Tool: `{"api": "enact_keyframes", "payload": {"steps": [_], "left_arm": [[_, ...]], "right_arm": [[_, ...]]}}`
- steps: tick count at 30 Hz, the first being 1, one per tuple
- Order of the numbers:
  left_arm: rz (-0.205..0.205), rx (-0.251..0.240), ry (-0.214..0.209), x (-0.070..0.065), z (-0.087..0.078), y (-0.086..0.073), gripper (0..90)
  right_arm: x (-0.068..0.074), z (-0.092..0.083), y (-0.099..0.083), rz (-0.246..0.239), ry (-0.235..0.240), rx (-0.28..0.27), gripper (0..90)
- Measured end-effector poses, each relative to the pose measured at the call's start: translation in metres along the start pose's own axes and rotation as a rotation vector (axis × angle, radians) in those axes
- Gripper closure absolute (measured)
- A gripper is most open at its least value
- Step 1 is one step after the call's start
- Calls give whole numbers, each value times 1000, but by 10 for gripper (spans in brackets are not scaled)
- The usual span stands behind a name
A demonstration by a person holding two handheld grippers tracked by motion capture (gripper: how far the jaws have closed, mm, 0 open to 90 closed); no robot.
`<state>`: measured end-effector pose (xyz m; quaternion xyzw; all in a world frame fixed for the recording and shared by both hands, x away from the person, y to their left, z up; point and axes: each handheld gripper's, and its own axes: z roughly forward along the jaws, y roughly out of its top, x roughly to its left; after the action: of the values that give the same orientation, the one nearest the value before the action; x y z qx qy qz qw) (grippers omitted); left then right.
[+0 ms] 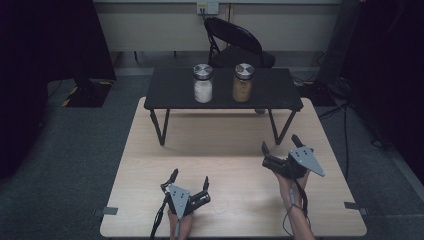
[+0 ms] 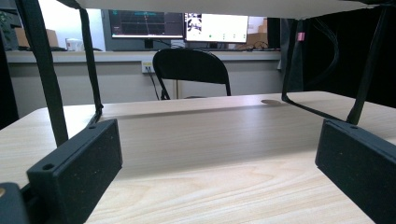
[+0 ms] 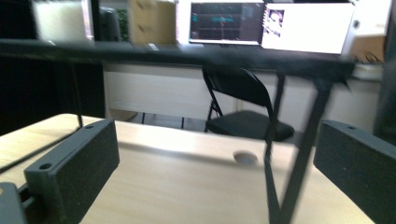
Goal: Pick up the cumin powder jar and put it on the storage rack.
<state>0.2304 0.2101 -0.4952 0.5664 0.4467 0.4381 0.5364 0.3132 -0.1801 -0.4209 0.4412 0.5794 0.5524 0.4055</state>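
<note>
1. Left gripper (image 1: 189, 183) — jaws gaping wide, gripping nothing, hovering over the desk (image 1: 150, 200) at 6 o'clock.
2. Right gripper (image 1: 280, 145) — likewise wide, unladen, sitting at 4 o'clock.
3. White jar (image 1: 203, 83), brown jar (image 1: 243, 83) — standing on the black stand (image 1: 170, 90) at 12 o'clock; no pickup looking begun.

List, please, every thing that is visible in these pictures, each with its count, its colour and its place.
jars: 2, metal lids, one with white filling, the other with brown; side by side on the small black table.
small black table: 1, black; stands on the far part of the wooden table.
wooden table: 1, light wood; on grey floor.
folding chair: 1, black; behind the tables.
monitors: 2, lit; on the counter by the far wall.
left gripper: 1, black, open; near edge of the wooden table.
right gripper: 1, black, open; right of it, farther forward.
</note>
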Motion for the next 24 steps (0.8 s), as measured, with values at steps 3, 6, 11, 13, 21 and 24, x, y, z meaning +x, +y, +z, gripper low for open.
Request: {"api": "enact_keyframes", "payload": {"steps": [3, 6, 11, 13, 21, 24], "left_arm": [[0, 0, 0, 0, 0, 0, 0], [0, 0, 1, 0, 0, 0, 0], [-1, 0, 3, 0, 0, 0, 0], [-1, 0, 4, -1, 0, 0, 0], [-1, -1, 5, -1, 0, 0, 0], [-1, -1, 5, -1, 0, 0, 0]], "right_arm": [[-6, -10, -18, 6, -27, 3, 0], [-7, -19, -34, 67, -38, 28, 0], [-6, -39, -67, 127, -73, -2, 0], [-2, -45, -76, 139, -95, -11, 0], [11, -59, -86, 61, -103, -14, 0], [13, -60, -86, 38, -95, -11, 0]]}}
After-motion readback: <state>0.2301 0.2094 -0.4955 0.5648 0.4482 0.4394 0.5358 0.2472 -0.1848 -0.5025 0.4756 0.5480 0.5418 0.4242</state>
